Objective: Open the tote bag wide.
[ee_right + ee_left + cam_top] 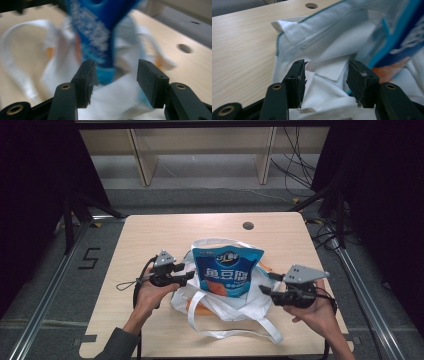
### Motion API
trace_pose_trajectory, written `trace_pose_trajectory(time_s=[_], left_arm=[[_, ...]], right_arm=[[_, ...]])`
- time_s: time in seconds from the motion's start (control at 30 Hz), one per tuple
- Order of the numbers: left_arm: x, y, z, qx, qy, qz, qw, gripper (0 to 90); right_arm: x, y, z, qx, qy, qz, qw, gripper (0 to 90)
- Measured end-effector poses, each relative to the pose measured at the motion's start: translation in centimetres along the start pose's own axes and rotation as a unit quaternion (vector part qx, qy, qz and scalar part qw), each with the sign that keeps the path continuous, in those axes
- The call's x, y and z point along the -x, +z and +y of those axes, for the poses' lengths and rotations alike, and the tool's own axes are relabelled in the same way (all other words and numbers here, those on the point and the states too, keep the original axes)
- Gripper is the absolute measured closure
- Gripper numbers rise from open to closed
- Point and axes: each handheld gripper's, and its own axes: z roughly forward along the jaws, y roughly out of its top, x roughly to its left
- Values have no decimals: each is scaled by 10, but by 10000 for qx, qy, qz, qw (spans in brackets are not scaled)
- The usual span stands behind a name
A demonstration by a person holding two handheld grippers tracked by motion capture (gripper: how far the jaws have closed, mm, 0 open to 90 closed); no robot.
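A white cloth tote bag [235, 312] lies crumpled on the wooden table [150, 235], and a blue snack packet [227, 272] rests in its mouth. My left gripper [189, 276] is at the bag's left edge, pointing right. In the left gripper view it [327, 65] stands open, with white bag cloth [329, 45] lying loose between and under the jaws and the packet [402, 32] at the right. My right gripper [266, 290] is at the bag's right edge. In the right gripper view it [116, 63] is open, facing the blurred packet [100, 37], with white cloth [117, 100] below.
A long white bag strap [240, 335] loops toward the table's front edge. Something orange [197, 309] shows through the bag. A round hole [248, 225] sits near the table's far edge. Bare wood lies on the left and far side. Cables and shelf legs stand beyond the table.
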Motion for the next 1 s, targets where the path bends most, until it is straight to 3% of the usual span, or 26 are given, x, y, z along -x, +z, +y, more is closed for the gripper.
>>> trace_pose_trajectory(time_s=[0.1,0.13,0.23,0.27,0.37,0.43,0.57,0.63,0.77,0.8,0.83,0.87,0.9,0.93,0.97,1.0], left_arm=[[7,0,1,87,-127,-344,9993,492],[10,1,0,49,-110,-368,9993,508],[12,5,-2,-83,133,-377,9992,522],[13,5,-4,-102,33,-350,9993,524],[13,1,-14,-251,-28,-626,9977,509],[15,-2,-19,-248,13,-733,9970,515],[20,-1,-21,-111,68,-1018,9947,509],[20,3,-24,-99,-72,-1153,9933,507],[19,8,-35,-494,-24,-1146,9922,513],[20,10,-38,-507,-40,-1177,9918,525],[20,10,-42,-553,6,-1202,9912,547],[21,10,-45,-573,61,-1208,9910,606],[22,11,-48,-699,293,-1069,9914,665],[25,13,-52,-780,522,-971,9908,729],[27,15,-56,-890,751,-919,9889,762],[28,17,-60,-1022,936,-886,9864,811]], right_arm=[[16,16,4,-83,117,-238,9996,487],[20,24,4,-186,130,-288,9993,499],[27,45,2,-441,117,-183,9988,536],[29,54,1,-577,161,-168,9981,546],[32,68,-1,-737,32,-165,9971,617],[32,71,-2,-812,-36,-182,9965,642],[34,71,-1,-818,46,-181,9965,647],[34,72,-3,-810,137,-170,9965,649],[37,76,-6,-813,93,-199,9964,664],[38,76,-7,-907,182,-180,9955,674],[39,77,-8,-860,147,-225,9959,693],[41,77,-8,-791,83,-216,9966,771],[40,76,-8,-747,93,-243,9969,830],[41,74,-7,-618,-20,-433,9971,869],[42,73,-5,-601,-188,-582,9963,876],[45,71,-3,-604,-199,-648,9959,880]])
